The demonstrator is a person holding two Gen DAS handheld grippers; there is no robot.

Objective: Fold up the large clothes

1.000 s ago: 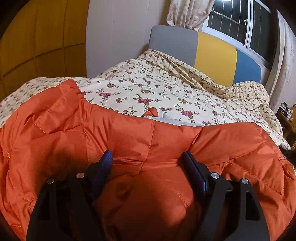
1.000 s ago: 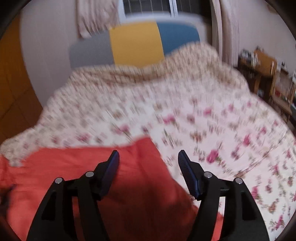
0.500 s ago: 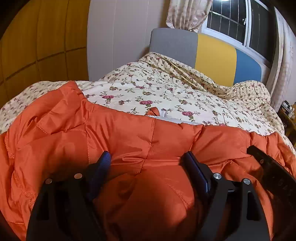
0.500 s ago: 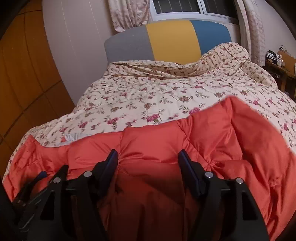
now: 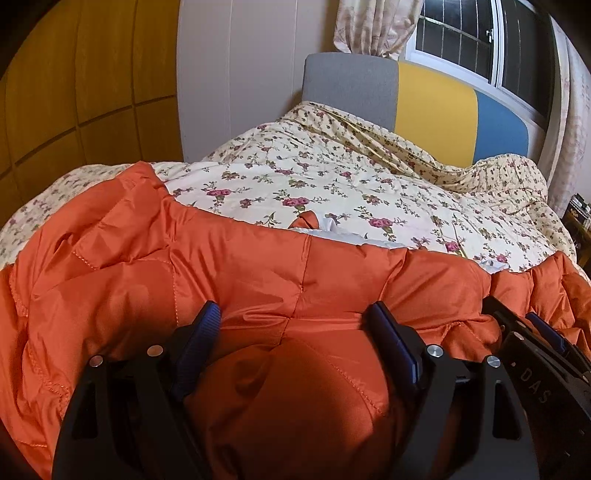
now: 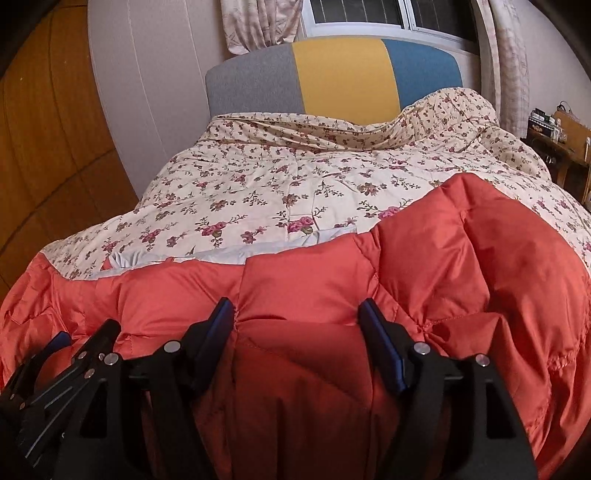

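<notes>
Orange quilted fabric of a puffer jacket point(image 5: 258, 266) is spread across the near end of a floral bedspread point(image 5: 332, 184). A puffy fold of it is straddled by the left gripper point(image 5: 291, 317), whose jaws are opening wide. Just beside it, another fold is straddled by the right gripper point(image 6: 295, 314), its jaws likewise opening.

I am working in a home bedroom. A bed spread with a cream floral quilt point(image 6: 295, 184) fills the room, backed by a padded headboard point(image 6: 332, 81) in grey, yellow and blue panels. Behind it a barred window point(image 5: 461, 44) is hung with patterned curtains point(image 6: 258, 22). Wood-panelled cupboard doors point(image 5: 74, 81) line one wall. A cluttered wooden side table point(image 6: 561, 140), perhaps a desk, stands by the bed.
</notes>
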